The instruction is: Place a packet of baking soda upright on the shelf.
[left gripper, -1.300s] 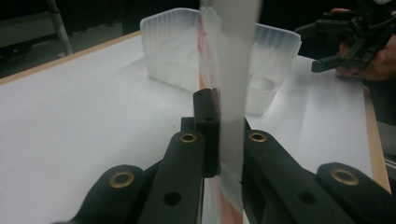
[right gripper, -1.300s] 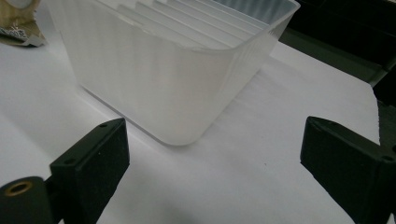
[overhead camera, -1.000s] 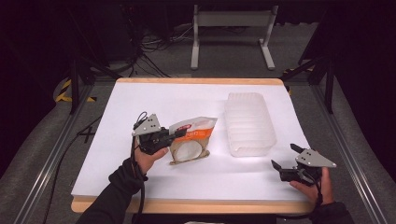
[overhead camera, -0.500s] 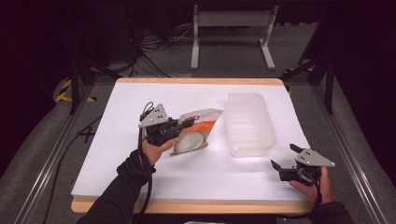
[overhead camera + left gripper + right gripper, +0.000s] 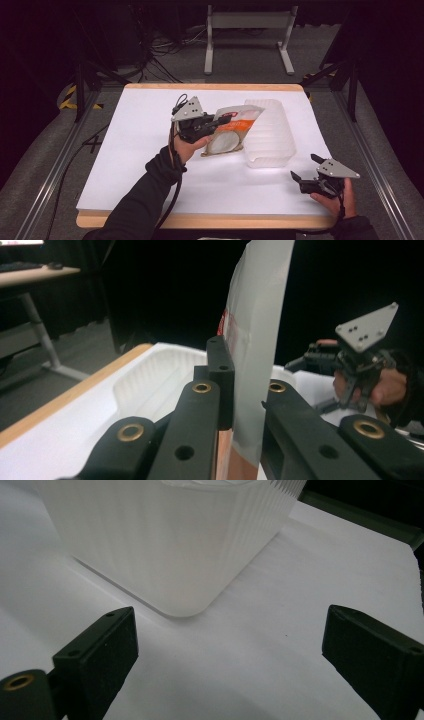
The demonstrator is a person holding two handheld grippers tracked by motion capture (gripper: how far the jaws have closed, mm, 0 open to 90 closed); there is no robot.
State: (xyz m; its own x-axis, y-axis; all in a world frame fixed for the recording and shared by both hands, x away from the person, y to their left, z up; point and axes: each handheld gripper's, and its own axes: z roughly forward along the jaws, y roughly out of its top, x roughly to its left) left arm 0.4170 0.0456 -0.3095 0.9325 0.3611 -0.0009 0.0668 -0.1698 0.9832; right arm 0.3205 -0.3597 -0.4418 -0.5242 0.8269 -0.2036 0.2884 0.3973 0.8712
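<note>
The pouch, a flat packet with a white top, red print and a tan lower part with a pale round window, is pinched at one edge by the left gripper and hangs above the white table, just left of the ribbed white tub and overlapping its near-left rim in the high view. In the left gripper view the two black jaws press on either side of the pouch, whose thin white edge rises straight up between them, with the tub lying behind and to the left on the tabletop. The right gripper rests low near the front right corner of the table, well apart from the pouch, held by a hand at the table's near edge; its jaws stand spread wide with nothing between them. In the right gripper view those jaws frame bare table, and the rounded near corner of the tub sits just ahead of them, not touching either jaw.
</note>
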